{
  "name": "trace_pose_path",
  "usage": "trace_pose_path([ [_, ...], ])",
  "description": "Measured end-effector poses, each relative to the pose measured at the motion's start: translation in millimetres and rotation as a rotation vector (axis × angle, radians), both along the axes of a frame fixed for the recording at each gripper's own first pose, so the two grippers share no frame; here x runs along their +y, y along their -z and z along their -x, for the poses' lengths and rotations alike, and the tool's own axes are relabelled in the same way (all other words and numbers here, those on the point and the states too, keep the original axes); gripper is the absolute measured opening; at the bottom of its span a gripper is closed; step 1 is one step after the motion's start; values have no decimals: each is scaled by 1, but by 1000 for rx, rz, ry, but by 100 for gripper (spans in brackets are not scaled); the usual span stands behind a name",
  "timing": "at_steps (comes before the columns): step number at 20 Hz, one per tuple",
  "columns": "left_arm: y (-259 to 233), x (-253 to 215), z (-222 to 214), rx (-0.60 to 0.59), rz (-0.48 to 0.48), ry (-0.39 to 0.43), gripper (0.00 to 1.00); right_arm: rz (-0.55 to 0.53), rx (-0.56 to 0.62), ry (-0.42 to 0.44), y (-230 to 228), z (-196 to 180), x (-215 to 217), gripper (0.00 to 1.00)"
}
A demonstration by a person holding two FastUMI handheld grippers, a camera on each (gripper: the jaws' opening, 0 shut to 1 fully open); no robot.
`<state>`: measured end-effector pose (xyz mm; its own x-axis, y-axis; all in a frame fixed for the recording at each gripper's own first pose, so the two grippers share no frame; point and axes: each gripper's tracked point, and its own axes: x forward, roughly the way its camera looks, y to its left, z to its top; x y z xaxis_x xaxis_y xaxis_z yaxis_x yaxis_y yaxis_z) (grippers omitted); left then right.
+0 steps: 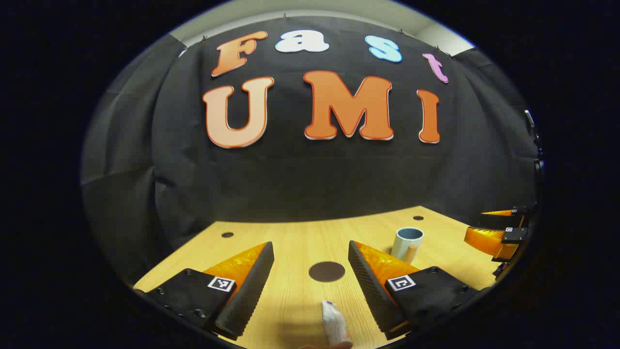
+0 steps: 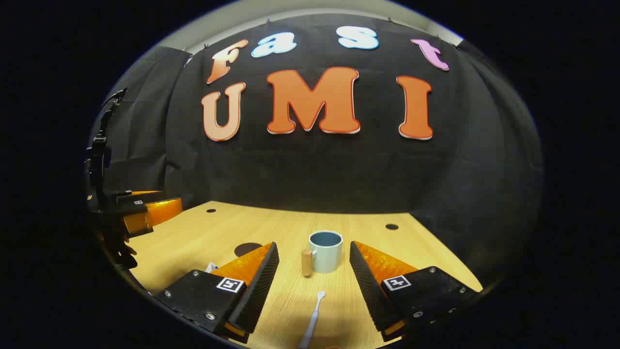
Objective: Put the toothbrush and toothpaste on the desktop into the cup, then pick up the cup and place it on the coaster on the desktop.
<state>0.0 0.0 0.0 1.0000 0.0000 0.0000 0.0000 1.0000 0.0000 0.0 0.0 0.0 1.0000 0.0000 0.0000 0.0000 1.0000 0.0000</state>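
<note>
The toothpaste, a white tube with a blue end, lies flat on the wood desktop at the bottom centre of the left gripper view, its blue end pointing up the frame. Above it, at lower centre, sits the coaster, a flat dark round disc. The cup, pale blue-grey with what looks like a wooden handle, stands upright and empty at lower right. In the right gripper view the toothbrush, slim and white, lies at bottom centre, its head pointing toward the cup.
</note>
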Motion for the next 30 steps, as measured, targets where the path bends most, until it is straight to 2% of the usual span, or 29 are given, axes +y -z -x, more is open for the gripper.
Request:
trace_pose_path([
  [5, -15, 0, 6, -82, -11, -16, 98, 57, -91, 19, -16, 5, 2, 89],
  [8, -14, -2, 5, -73, -9, -12, 100, 60, -70, 17, -12, 3, 2, 89],
  [15, -4, -5, 1, -12, 5, 1, 98, 40, 1, 8, 4, 1, 3, 89],
  [28, 68, -17, -5, 234, 18, 44, 98, 32, 268, -10, 78, -6, 16, 89],
  [30, 81, -23, -6, 285, 15, 61, 98, 28, 332, -43, 95, -4, 24, 89],
])
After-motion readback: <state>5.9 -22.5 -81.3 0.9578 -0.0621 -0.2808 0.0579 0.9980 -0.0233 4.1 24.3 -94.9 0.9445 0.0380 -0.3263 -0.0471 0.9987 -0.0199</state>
